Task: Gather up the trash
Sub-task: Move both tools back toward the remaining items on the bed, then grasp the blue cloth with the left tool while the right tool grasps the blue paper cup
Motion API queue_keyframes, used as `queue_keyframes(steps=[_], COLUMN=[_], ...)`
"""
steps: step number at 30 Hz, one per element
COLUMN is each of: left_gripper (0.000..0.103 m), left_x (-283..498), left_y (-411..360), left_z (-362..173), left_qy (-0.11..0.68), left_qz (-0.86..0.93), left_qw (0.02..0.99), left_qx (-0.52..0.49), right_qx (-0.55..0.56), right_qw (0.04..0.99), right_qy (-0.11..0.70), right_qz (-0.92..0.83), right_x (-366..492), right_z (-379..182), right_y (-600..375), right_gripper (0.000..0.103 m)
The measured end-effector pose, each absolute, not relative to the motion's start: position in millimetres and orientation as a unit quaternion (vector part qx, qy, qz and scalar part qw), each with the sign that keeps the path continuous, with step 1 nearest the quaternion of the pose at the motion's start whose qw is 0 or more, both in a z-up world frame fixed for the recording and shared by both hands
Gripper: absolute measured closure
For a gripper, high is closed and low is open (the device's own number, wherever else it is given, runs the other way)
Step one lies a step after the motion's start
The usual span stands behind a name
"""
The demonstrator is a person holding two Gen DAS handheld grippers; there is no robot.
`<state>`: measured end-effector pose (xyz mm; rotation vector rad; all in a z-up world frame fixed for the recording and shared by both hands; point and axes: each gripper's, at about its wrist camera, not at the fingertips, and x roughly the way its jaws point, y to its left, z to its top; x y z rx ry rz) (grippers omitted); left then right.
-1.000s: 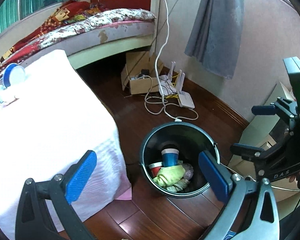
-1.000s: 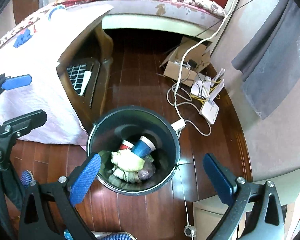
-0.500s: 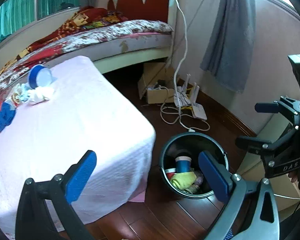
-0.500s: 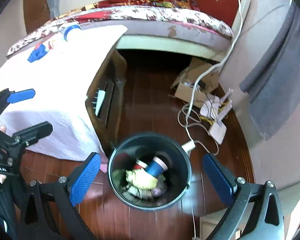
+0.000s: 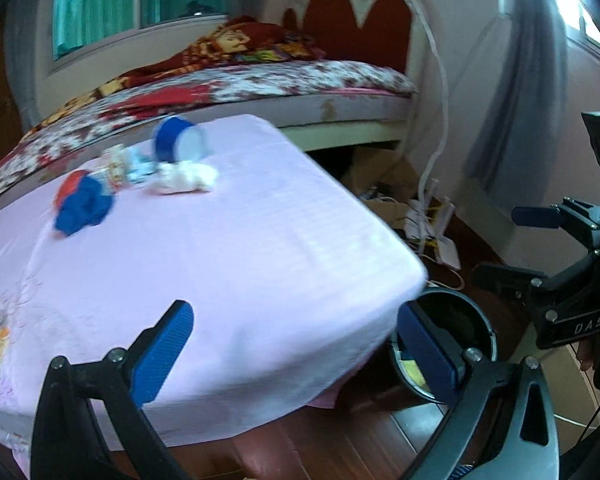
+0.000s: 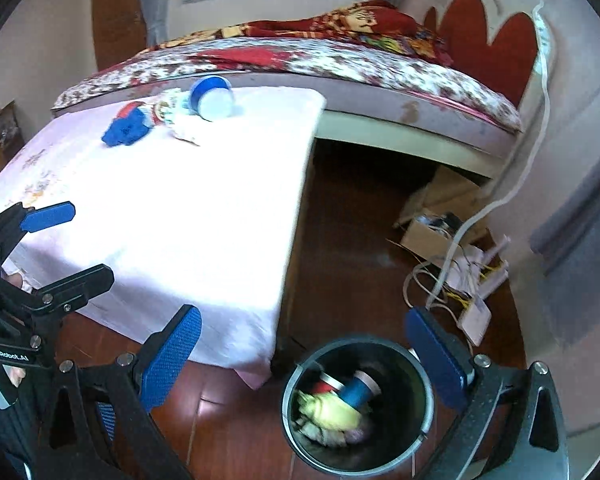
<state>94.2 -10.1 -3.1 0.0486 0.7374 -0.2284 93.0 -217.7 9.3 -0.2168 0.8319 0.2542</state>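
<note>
A dark round bin (image 6: 296, 420) stands on the wooden floor beside the table and holds a blue cup (image 6: 358, 391), a yellow rag and other scraps. On the white-clothed table (image 5: 228, 264) lie a tipped blue cup (image 5: 178, 144), a white crumpled tissue (image 5: 188, 177), a small wrapper and a blue crumpled piece (image 5: 85, 206). My left gripper (image 5: 296, 354) is open above the table's near corner. My right gripper (image 6: 308, 360) is open above the bin, holding nothing. In the left wrist view the bin (image 5: 480, 324) is half hidden behind the cloth.
A bed (image 6: 340, 64) with a patterned cover runs behind the table. A cardboard box (image 6: 432, 232), white routers and tangled cables (image 6: 472, 280) lie on the floor by the wall. A grey curtain (image 5: 508, 80) hangs at the right.
Both grippers have risen and tilted up away from the bin, so the table top with its trash has come into view. Neither has taken hold of anything.
</note>
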Motion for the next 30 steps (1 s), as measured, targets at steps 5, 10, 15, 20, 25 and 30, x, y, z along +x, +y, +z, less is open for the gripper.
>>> queue_keyframes(steps=[5,10,15,20,25,30], left_gripper=[0.001,0.001,0.001,0.001,0.002,0.005], left_x=[102,113,132,154,183,216], left_y=[35,80,127,163,189,190], left_z=[-2,0,9,14,8,-2], left_qy=[0.357,0.352,0.341,0.330,0.331,0.335], left_qz=[-0.072,-0.032,0.009,0.042,0.052,0.057], left_qw=[0.931,0.935,0.940,0.942,0.939,0.939], left_qx=[0.009,-0.007,-0.021,-0.038,-0.070,-0.056], right_qx=[-0.101,-0.090,-0.080,-0.072,-0.069,-0.065], right_qw=[0.902,0.902,0.904,0.904,0.908,0.905], right_qy=[0.391,0.383,0.373,0.370,0.359,0.366], right_qz=[0.152,0.175,0.190,0.204,0.206,0.205], right_x=[115,136,159,180,202,233], right_z=[16,22,27,26,18,10], right_y=[-177,-143,-110,-87,-73,-65], right_gripper=[0.000,0.000,0.000,0.000,0.000,0.000])
